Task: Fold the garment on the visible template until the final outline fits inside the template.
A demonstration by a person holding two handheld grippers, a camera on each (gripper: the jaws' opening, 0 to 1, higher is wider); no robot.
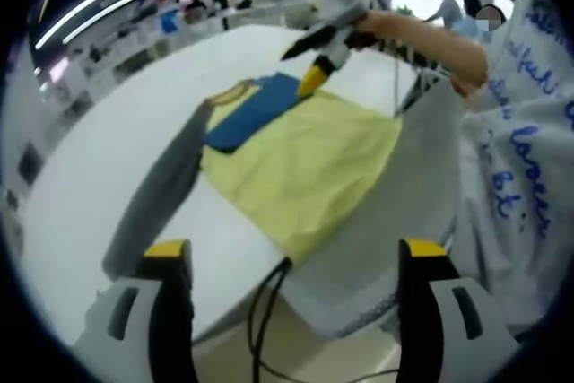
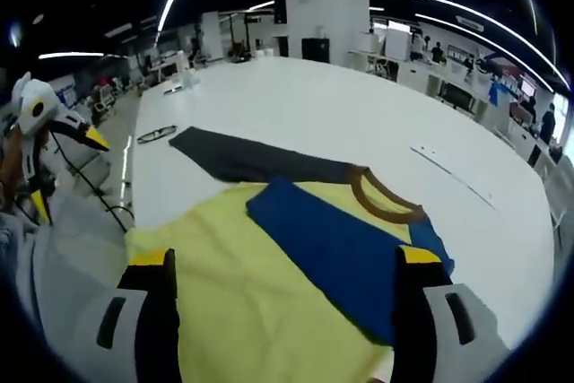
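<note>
While you hold both tools above the white desk point(image 2: 377, 118), the garment point(image 1: 305, 163) lies spread near the desk's edge closest to you. Its body is pale yellow, with a grey sleeve point(image 2: 242, 157) stretched flat toward one side and a brown-trimmed collar point(image 2: 387, 196) pointing toward the desk's middle. A blue rectangle, likely the template point(image 2: 336, 253), lies on top of the yellow cloth just beside the collar. A second grey stretch of cloth point(image 1: 395, 239) hangs over the near edge of the desk.

Your left tool point(image 1: 300, 266) has its yellow-tipped jaws spread wide, hovering off the near edge and pinching nothing. Your right tool point(image 2: 282, 262) also stands spread, low over the yellow cloth and the blue rectangle, gripping nothing that you can see.

A black cable point(image 1: 265, 311) loops down below the desk edge. Your white top point(image 1: 529, 150) carries blue handwritten-style lettering, too warped to read. A dark loop of cord point(image 2: 157, 134) rests near the far side edge.
</note>
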